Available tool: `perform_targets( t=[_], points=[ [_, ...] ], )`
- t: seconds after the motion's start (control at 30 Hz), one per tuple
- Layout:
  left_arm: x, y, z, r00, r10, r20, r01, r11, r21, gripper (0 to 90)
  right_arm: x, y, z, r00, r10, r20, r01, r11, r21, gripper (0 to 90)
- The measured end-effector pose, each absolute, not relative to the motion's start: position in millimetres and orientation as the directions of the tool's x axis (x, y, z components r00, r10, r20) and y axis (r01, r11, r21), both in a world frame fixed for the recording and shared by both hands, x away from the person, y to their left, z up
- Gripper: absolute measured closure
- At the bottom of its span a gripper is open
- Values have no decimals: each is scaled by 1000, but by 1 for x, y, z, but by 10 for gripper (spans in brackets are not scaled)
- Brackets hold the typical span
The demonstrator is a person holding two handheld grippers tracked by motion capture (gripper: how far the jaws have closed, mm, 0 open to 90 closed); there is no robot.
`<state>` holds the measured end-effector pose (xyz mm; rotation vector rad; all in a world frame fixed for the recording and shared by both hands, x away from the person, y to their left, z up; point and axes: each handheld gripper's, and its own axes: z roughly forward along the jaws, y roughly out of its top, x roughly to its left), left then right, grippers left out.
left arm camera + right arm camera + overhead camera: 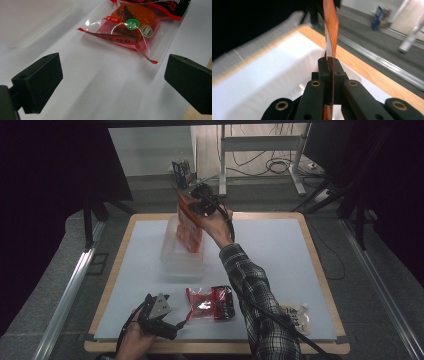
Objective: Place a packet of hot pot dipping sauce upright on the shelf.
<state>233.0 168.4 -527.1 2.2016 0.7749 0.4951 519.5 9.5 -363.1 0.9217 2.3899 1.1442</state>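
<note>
A: Snack packet (130, 27), upper middle: glossy clear plastic film, red print. Container (182, 252)?
B: Frosted translucent plastic, smooth. Desk (280, 255) matt white top, wood edge.
A: Fingers (40, 82) lower left?
B: Matt black plastic.

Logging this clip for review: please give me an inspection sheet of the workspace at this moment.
Surface: white table top with wooden edge.
Job's things: orange packet held over clear plastic box.
Clutter: red-and-black snack packet; pale packet at near right.
Grippers: right gripper shut on orange packet; left gripper open, jaws wide, near front edge.
Cables: black cable along the checked sleeve; loose cables on floor behind.
Surroundings: metal desk frame, dark curtains.
</note>
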Motion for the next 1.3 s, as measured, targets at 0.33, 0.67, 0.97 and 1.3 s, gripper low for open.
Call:
perform_targets(
  t=[0.33,0.67,0.97,1.3],
  points=[
    [233,167,-528,744,658,111,378,-552,743,16,527,0,-385,-721,687,-84,415,526,742,879],
    [234,167,-527,739,667,100,386,-540,747,13,526,-12,-366,-728,676,-112,374,529,762,399],
    [235,169,-526,729,681,70,411,-517,751,13,518,-28,-362,-760,633,-151,317,563,763,102],
    [236,168,-527,713,701,39,450,-499,741,21,504,-48,-363,-774,620,-128,322,561,763,24]
  ],
)
